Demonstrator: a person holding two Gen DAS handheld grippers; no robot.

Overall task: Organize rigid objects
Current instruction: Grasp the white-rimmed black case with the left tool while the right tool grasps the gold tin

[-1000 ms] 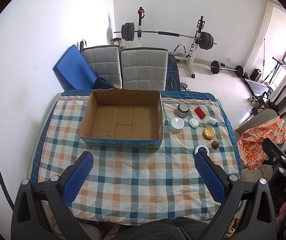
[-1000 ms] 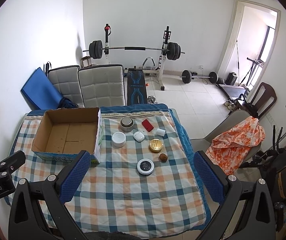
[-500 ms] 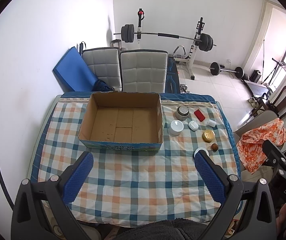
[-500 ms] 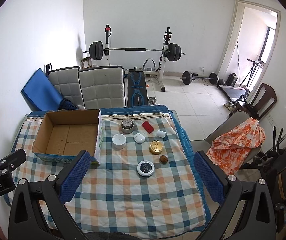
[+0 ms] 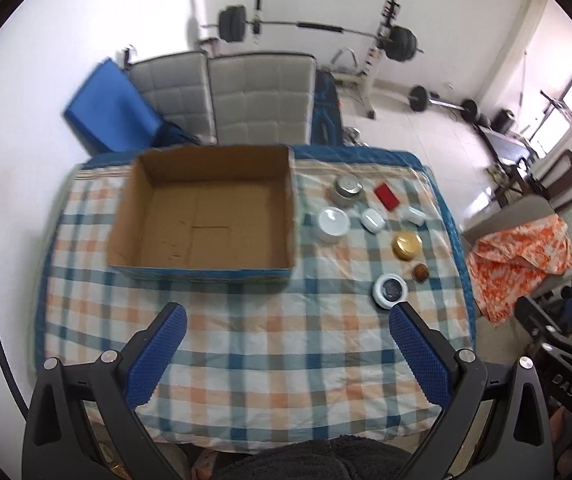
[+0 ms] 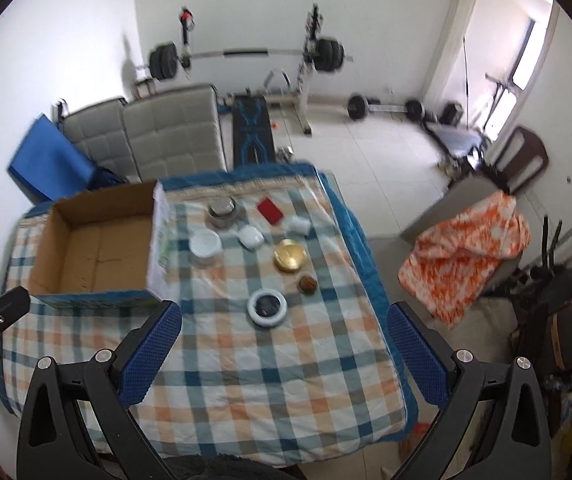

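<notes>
An empty cardboard box [image 5: 205, 216] [image 6: 93, 248] stands on the left half of the checked tablecloth. To its right lie several small objects: a metal tin [image 5: 346, 190] [image 6: 221, 212], a red block [image 5: 386, 197] [image 6: 269, 210], a white jar [image 5: 333, 224] [image 6: 205, 245], a white case [image 5: 373, 220] [image 6: 250, 237], a gold lid [image 5: 406, 245] [image 6: 290, 255], a brown nut [image 5: 420, 273] [image 6: 307, 284] and a white-rimmed dark disc [image 5: 390, 291] [image 6: 266, 307]. My left gripper [image 5: 286, 320] hangs open above the near cloth. My right gripper [image 6: 283, 318] is open too, high over the disc.
The table [image 6: 269, 400] has its right edge beside a chair draped in orange cloth [image 6: 466, 248]. Two grey padded chairs [image 5: 245, 96] and a blue mat [image 5: 109, 116] stand behind the table. A barbell rack [image 6: 253, 56] lines the far wall.
Both grippers have come lower and closer to the table, so the box and objects look larger. Both stay open and nothing on the cloth has moved.
</notes>
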